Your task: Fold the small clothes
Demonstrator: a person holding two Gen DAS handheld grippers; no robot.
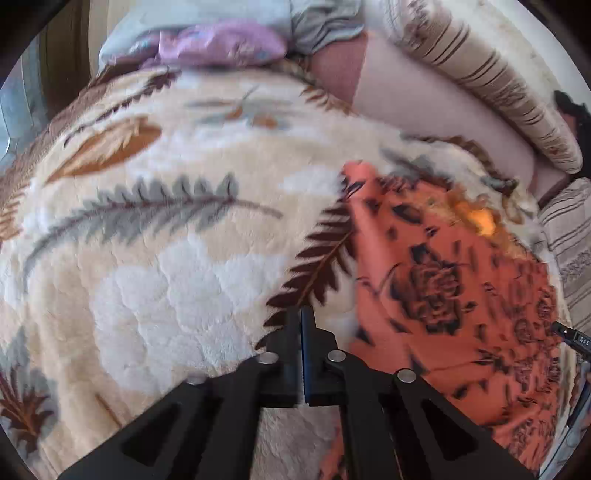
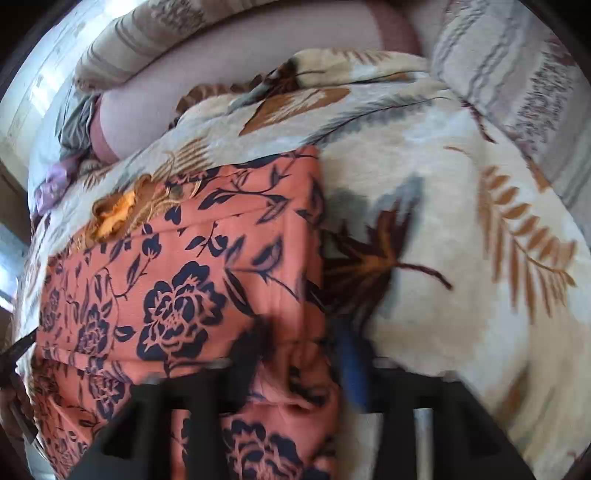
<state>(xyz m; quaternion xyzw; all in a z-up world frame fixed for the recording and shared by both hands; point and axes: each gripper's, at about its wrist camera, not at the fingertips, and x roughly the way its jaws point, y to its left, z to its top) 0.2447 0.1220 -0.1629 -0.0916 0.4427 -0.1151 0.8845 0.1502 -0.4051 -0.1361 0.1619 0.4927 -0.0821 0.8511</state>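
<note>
An orange garment with dark blue flowers [image 1: 454, 295] lies folded on a cream leaf-print blanket [image 1: 166, 266]. In the left wrist view it lies to the right of my left gripper [image 1: 301, 317], which is shut and empty over the bare blanket. In the right wrist view the garment [image 2: 177, 280] fills the left and centre. My right gripper [image 2: 303, 339] is open, blurred by motion, with the garment's right edge between its fingers. An orange lace trim [image 2: 114, 210] shows at the garment's far left corner.
Striped cushions [image 1: 491, 81] and a pink sofa back [image 1: 424, 103] rise behind the blanket. A purple cloth [image 1: 221, 44] and grey clothes [image 1: 325, 26] lie at the far edge. A patterned cushion [image 2: 517, 81] stands at the right in the right wrist view.
</note>
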